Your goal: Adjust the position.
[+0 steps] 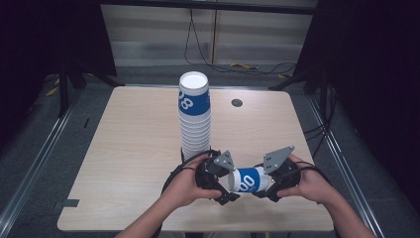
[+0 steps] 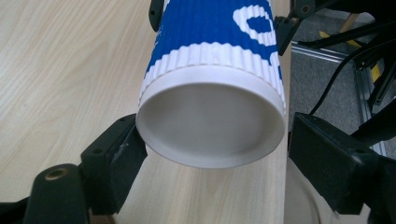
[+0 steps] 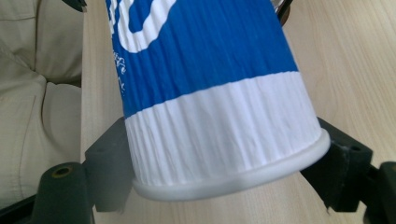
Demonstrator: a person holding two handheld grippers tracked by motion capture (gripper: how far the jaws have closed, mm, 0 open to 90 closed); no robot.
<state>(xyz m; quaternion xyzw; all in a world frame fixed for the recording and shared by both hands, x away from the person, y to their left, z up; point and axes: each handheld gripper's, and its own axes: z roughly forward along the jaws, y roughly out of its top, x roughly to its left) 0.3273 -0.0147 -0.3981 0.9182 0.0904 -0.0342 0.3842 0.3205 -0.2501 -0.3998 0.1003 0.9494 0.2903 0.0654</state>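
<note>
A blue-and-white ribbed paper cup (image 1: 247, 179) lies level between my two grippers near the table's front edge. My left gripper (image 1: 229, 181) is at its base end. In the left gripper view the cup's recessed base (image 2: 210, 126) faces the camera and the gripper (image 2: 215, 135) stands open, with a small gap at the right jaw. My right gripper (image 1: 265, 182) holds the rim end. In the right gripper view that gripper (image 3: 224, 140) is shut on the cup (image 3: 210, 93) just above its rolled lip. A tall stack of the same cups (image 1: 194, 116) stands upright behind my left hand.
The wooden table (image 1: 133, 148) has a round grommet hole (image 1: 236, 102) behind and to the right of the stack. Its front edge runs just below my hands. Cables lie on the floor beyond the table's far edge.
</note>
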